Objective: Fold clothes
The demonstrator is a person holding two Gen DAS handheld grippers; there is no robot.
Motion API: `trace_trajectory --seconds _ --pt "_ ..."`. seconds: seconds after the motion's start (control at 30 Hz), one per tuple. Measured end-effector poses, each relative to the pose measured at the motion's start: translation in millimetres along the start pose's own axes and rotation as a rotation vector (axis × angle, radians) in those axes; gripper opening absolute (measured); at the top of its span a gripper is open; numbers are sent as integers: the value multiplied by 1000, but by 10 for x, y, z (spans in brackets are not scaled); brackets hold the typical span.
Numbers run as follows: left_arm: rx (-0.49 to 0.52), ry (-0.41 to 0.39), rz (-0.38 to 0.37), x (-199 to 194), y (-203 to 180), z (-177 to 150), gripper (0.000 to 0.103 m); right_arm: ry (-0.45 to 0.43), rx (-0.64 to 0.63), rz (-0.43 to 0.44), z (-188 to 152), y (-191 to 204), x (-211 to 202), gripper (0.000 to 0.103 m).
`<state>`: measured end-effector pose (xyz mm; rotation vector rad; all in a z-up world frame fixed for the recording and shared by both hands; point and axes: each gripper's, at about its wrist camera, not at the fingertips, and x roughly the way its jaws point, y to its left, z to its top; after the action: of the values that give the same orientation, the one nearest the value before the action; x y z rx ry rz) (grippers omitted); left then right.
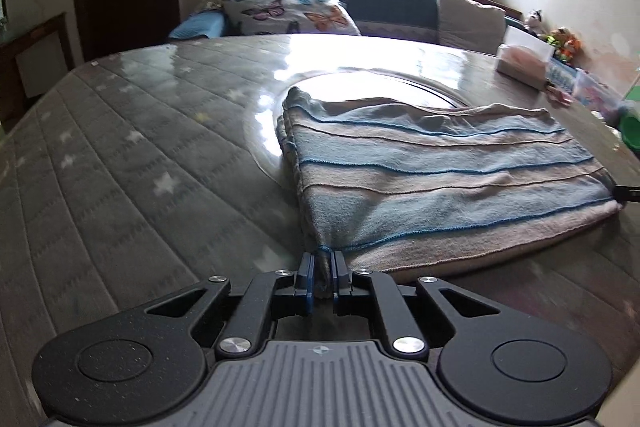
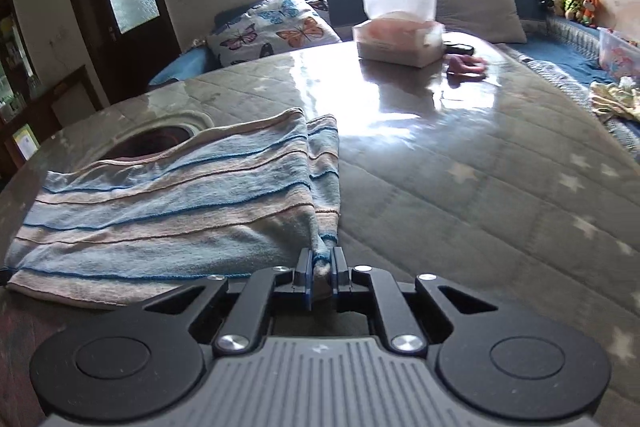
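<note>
A blue and beige striped garment (image 1: 440,179) lies folded on the quilted table cover (image 1: 120,167). My left gripper (image 1: 322,259) is shut on the garment's near left corner, cloth bunched between its blue pads. In the right wrist view the same striped garment (image 2: 168,203) spreads to the left, and my right gripper (image 2: 322,259) is shut on its near right corner. At the far right edge of the left wrist view a dark tip of the right gripper (image 1: 628,193) shows at the garment's corner.
A glass disc (image 1: 360,83) lies under the garment's far part. A tissue box (image 2: 400,39) and a small pink thing (image 2: 466,65) sit at the table's far side. Butterfly pillow (image 2: 272,27), grey cushion (image 2: 476,7) and plush toys (image 2: 568,1) line the bench behind.
</note>
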<state>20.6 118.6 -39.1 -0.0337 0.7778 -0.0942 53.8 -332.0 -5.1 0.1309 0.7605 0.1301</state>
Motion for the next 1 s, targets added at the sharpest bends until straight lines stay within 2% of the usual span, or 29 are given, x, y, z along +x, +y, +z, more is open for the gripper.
trace_trajectory --seconds 0.07,0.17,0.23,0.3,0.33,0.53,0.67,0.83,1.0 --pt "13 1 -12 -56 -52 -57 9 6 -6 -20 -58 -40 -91 8" --pt "27 2 -21 -119 -81 -73 15 8 -29 -46 -103 -65 -190 10" --pt "40 -9 -8 -164 -61 -43 27 -6 -45 -58 -76 -60 -238 18" --pt "52 -25 12 -207 -41 4 40 -29 -57 -65 -19 -48 -273 18" --pt "54 -35 22 -232 -27 27 41 -38 -60 -64 8 -43 -278 18" --pt "36 -95 59 -274 33 195 41 -62 -97 5 191 117 -111 18" --pt "36 -112 43 -182 -6 329 41 -42 -106 32 263 204 135 18" --pt "67 -99 22 -6 -98 437 40 -19 -87 38 263 131 334 8" --pt "96 -84 8 172 -158 540 41 -30 -109 15 358 161 330 11"
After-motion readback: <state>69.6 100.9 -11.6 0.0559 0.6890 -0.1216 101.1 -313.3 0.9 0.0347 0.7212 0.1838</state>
